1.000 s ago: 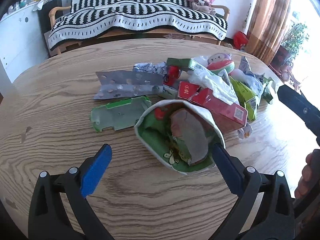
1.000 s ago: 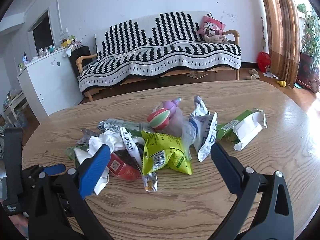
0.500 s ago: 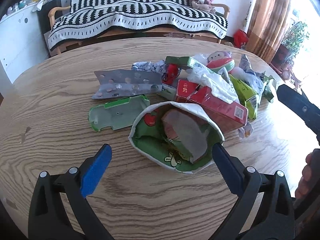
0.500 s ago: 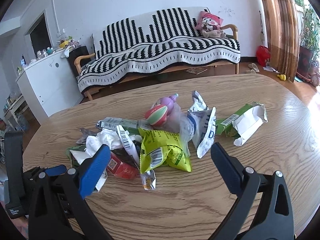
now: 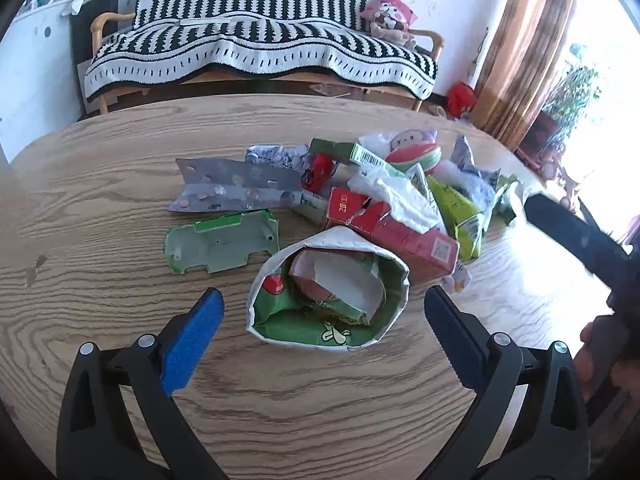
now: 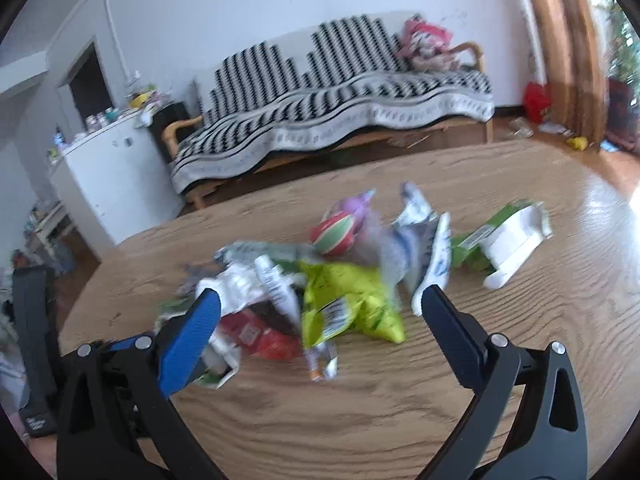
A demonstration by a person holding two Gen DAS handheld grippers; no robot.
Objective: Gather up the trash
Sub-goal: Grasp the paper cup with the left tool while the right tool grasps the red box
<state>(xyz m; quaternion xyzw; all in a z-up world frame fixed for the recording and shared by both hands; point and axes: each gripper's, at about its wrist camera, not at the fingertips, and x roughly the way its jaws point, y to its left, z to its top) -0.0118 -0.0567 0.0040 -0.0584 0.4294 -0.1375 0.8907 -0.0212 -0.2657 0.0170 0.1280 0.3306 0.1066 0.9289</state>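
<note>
Two sets of tongs are held wide open over the bench (image 5: pixel 100 208), nothing gripped in either. The left tongs (image 5: pixel 322 318) are set either side of a green-and-white bag (image 5: pixel 328 300) lying mouth-up near the front edge, w/ a red wrapper (image 5: pixel 316 280) seen inside it. The rest of the trash is heaped just behind, toward the bench's right side: red carton (image 5: pixel 404 236), foil blister sheet (image 5: pixel 236 192), flattened green box (image 5: pixel 220 246), crumpled tissue (image 5: pixel 400 196). The right tongs (image 6: pixel 320 308) are aimed at a yellow-green pouch (image 6: pixel 352 304); that view is blurred, so detail can't be trusted. Risks, as judged: the bag's thin rim could be crushed or folded shut if pinched carelessly, and the contents tipped out. A glossy pouch could be squeezed free, and loose scraps nudged toward the edge.
</note>
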